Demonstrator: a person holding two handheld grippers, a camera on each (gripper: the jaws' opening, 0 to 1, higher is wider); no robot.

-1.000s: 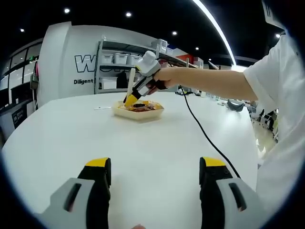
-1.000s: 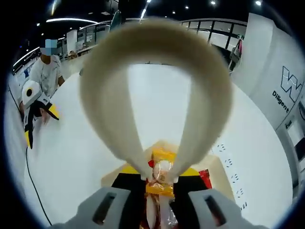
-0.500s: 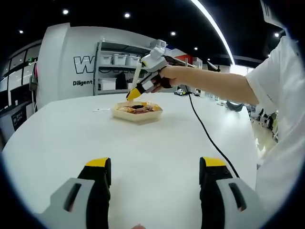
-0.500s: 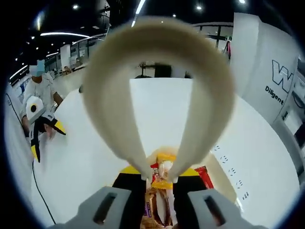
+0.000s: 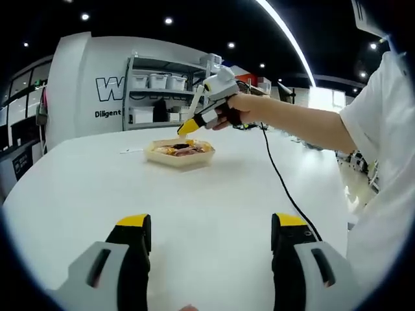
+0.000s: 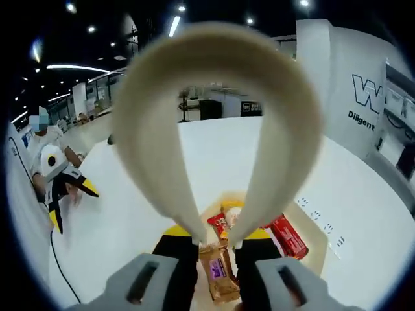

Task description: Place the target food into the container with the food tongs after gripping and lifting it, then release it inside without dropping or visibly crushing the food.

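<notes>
The left gripper (image 5: pixel 211 236) hovers low over the white tabletop (image 5: pixel 194 201), its yellow-tipped jaws spread wide with nothing between them. The right gripper (image 6: pixel 217 249) is squeezed onto the cream plastic food tongs (image 6: pixel 217 129), whose two arms loop upward; the tong tips look bare. In the left gripper view it hangs just above the far, shallow beige tray (image 5: pixel 179 153).

The food lies in that tray: I count four wrapped snacks, namely a tan packet with a purple label (image 6: pixel 217 275), a long red bar (image 6: pixel 285 234), a small red packet (image 6: pixel 218 222) and a pale yellow one (image 6: pixel 231 208). One tray, one pair of tongs.

These packets are probably light, with slick crinkly wrappers and crushable contents; pinching gently across a packet's middle seems safest.
</notes>
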